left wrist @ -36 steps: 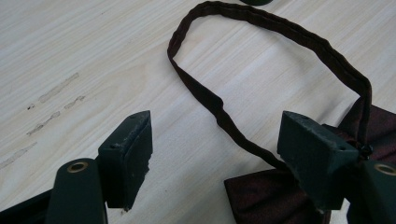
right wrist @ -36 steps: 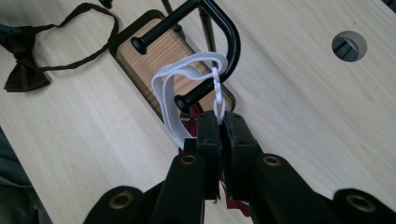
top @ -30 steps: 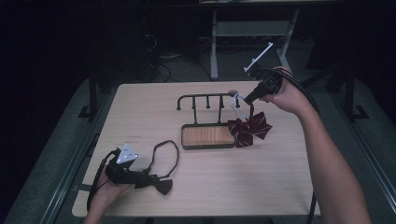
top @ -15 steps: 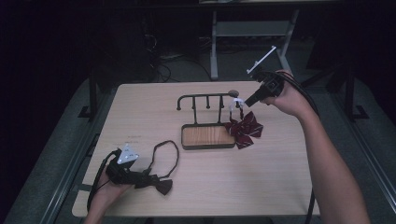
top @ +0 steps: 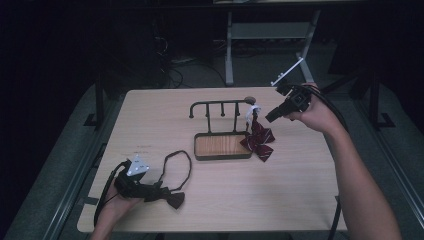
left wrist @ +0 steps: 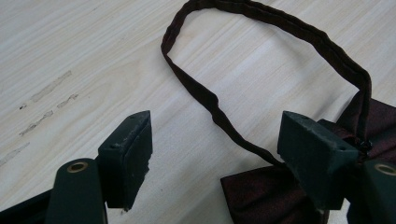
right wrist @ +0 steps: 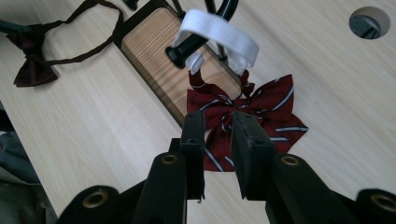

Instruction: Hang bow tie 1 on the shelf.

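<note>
Dark bow tie (top: pixel 172 199): lies flat on the table (top: pixel 300 190), just ahead of your left gripper (top: pixel 150 191), partly between its jaws.
Left gripper: jaws wide apart, holding nothing.
Striped bow tie (top: pixel 258 142): hangs by its white band (right wrist: pixel 219 32) from the rack (top: pixel 220 107).
Right gripper (top: pixel 270 116): raised beside it, jaws slightly parted, empty.

A dark maroon bow tie (top: pixel 173 199) lies flat near the table's front left, its thin strap (left wrist: pixel 261 28) spread in an open loop on the wood. A red bow tie with white stripes (right wrist: pixel 247 119) hangs by its white band (right wrist: pixel 219 32) from the end of a black rack (top: pixel 220 106) with a wooden base (top: pixel 222 146), its lower part resting on the table (top: pixel 300 190).
</note>
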Demonstrator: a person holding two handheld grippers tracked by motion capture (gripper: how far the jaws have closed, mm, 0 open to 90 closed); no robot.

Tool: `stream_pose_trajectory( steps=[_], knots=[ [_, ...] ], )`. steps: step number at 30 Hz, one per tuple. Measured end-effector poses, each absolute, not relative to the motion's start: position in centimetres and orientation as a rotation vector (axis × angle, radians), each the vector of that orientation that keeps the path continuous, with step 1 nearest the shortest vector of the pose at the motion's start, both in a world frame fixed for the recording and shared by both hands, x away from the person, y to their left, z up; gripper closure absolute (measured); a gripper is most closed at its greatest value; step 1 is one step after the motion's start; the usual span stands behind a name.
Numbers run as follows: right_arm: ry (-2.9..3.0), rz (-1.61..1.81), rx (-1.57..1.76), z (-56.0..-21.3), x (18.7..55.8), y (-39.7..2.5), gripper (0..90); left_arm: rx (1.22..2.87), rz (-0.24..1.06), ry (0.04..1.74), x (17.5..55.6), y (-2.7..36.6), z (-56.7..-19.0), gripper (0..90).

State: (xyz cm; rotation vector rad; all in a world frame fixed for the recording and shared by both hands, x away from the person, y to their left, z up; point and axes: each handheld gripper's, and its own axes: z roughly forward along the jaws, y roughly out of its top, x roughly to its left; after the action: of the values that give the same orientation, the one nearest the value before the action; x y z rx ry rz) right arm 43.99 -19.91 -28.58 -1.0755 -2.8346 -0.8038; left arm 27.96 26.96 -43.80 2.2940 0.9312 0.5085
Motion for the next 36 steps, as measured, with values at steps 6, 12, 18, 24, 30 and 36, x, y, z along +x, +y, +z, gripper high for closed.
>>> stream_pose_trajectory(
  steps=[6,12,18,24,30,36],
  knots=[
    [-2.825,-0.822,-1.062,-29.2,43.4,-20.3,72.2,2.293,0.503,0.936,28.0,26.8,-43.9,27.0],
    [-2.821,-0.821,-1.054,-29.7,43.0,-20.5,71.2,2.296,0.504,0.934,28.0,26.8,-43.9,27.0],
    [-2.817,-0.822,-1.05,-30.1,42.7,-20.6,68.8,2.297,0.505,0.932,28.0,26.9,-43.9,27.0],
    [-2.806,-0.824,-1.044,-30.7,42.3,-20.9,65.0,2.292,0.506,0.929,28.0,26.9,-43.9,27.0],
    [-2.796,-0.837,-1.038,-31.4,41.6,-21.2,61.8,2.283,0.504,0.925,28.0,26.7,-43.8,27.0],
    [-2.79,-0.843,-1.039,-32.5,40.8,-21.5,56.1,2.28,0.498,0.922,28.0,26.6,-43.7,27.0]
  ],
)
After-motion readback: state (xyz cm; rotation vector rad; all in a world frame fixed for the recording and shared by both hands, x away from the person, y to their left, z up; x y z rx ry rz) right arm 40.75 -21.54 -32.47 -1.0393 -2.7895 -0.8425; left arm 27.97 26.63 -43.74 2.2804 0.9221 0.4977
